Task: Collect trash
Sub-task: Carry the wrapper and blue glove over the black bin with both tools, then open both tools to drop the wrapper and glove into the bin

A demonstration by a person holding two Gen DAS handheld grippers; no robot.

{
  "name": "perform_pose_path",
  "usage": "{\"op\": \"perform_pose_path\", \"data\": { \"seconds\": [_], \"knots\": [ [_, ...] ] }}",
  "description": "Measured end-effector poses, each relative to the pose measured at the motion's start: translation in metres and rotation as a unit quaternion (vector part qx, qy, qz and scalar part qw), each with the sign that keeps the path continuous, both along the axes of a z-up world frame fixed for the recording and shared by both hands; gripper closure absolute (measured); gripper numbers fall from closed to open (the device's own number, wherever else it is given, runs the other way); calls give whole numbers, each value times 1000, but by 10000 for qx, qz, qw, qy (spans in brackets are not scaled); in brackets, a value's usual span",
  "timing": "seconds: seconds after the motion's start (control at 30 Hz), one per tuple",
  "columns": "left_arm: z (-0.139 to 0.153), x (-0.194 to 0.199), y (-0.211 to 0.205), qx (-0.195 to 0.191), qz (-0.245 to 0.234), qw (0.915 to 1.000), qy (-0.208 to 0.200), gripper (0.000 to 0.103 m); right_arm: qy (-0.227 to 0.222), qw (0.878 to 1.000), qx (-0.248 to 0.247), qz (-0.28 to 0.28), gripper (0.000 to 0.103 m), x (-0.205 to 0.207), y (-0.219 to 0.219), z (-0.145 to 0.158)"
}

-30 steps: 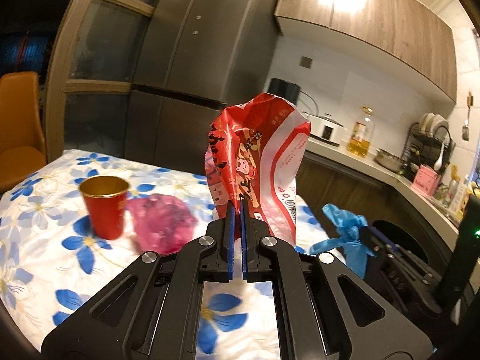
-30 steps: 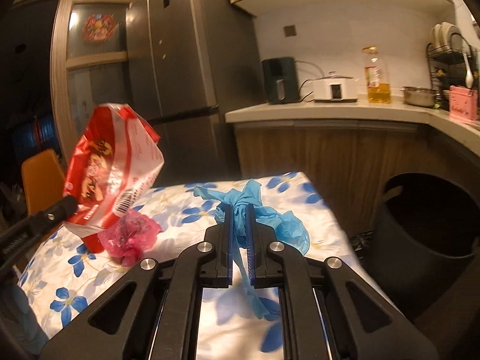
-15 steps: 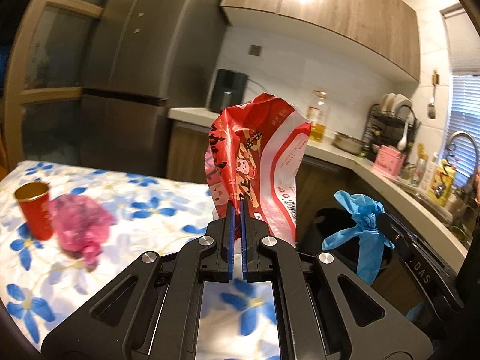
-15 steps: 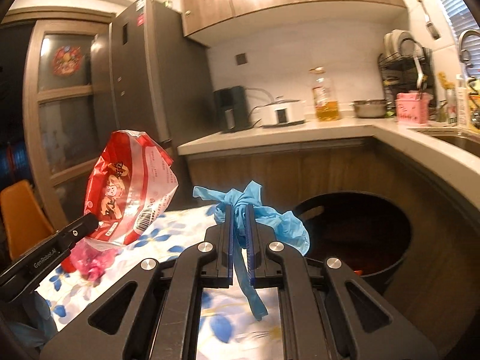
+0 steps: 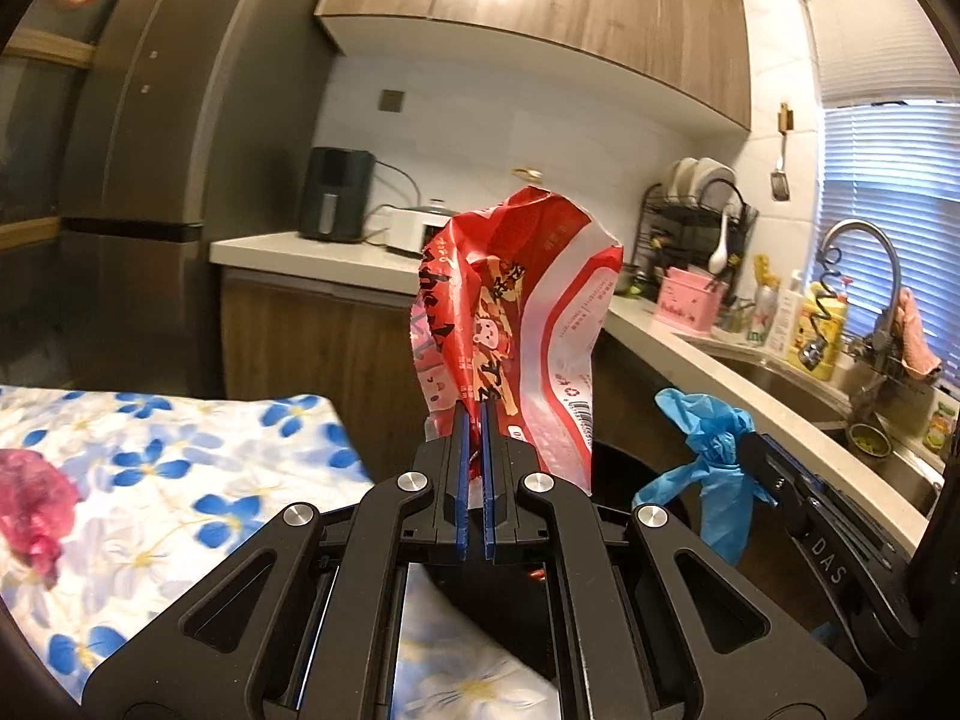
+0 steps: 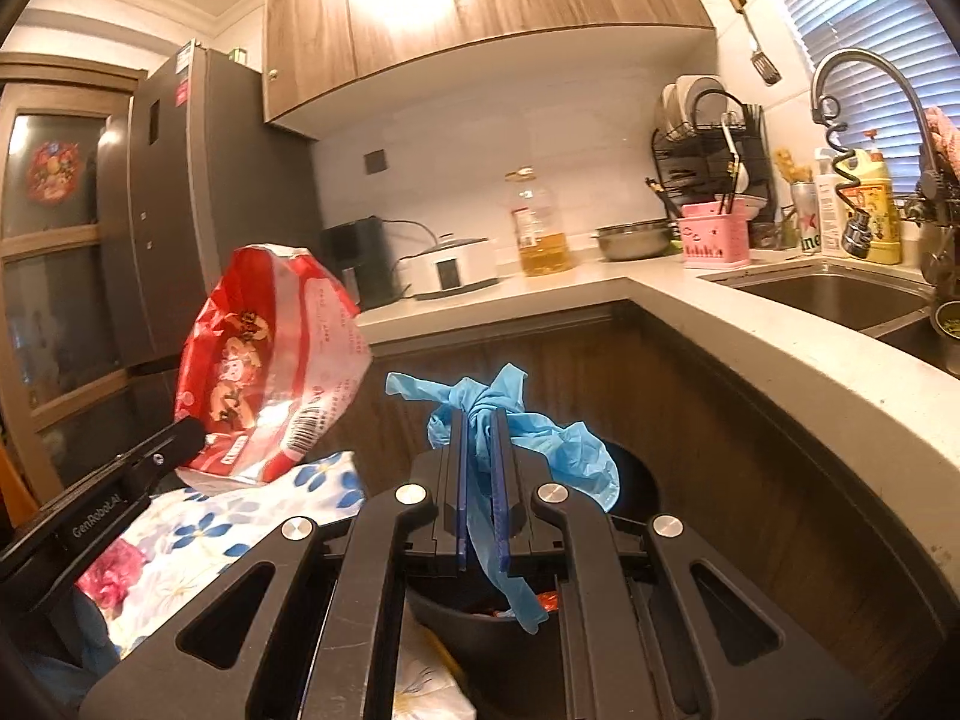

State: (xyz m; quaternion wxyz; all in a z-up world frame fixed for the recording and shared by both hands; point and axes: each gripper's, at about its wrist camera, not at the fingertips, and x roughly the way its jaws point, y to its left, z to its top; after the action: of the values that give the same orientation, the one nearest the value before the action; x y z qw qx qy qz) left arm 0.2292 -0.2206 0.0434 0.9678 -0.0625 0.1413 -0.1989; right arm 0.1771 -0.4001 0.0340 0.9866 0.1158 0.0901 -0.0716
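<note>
My left gripper is shut on a red and white snack bag, held upright in the air past the table's edge; the bag also shows in the right wrist view. My right gripper is shut on a crumpled blue glove, which also shows in the left wrist view. Both grippers hang over a black trash bin below the counter; the bin holds some red scraps. A pink crumpled plastic bag lies on the floral table.
The floral tablecloth table is at the left. The wooden counter curves around the bin, with a sink, dish rack, oil bottle and cooker. The fridge stands behind the table.
Both grippers have swung right from over the table to above the trash bin, each still holding its item. The red cup has left the view.
</note>
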Motion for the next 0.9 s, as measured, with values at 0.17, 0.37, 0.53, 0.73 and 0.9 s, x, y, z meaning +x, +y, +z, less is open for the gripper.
{"op": "perform_pose_path", "data": {
  "seconds": [0.17,0.37,0.53,0.73,0.9],
  "knots": [
    [-5,10,-23,56,-155,9999,49,101,-24,10000,61,-59,95,4,-10,-2],
    [-10,22,-39,145,-248,9995,111,101,8,9999,115,-82,95,13,-18,-6],
    [-17,30,-48,193,-305,9992,197,101,51,9998,150,-124,95,18,-22,-9],
    [-24,39,-54,223,-326,9988,282,100,84,9997,194,-137,95,24,-25,-12],
    [-29,45,-59,208,-394,9985,326,100,161,9995,227,-126,95,32,-23,-15]
  ]
}}
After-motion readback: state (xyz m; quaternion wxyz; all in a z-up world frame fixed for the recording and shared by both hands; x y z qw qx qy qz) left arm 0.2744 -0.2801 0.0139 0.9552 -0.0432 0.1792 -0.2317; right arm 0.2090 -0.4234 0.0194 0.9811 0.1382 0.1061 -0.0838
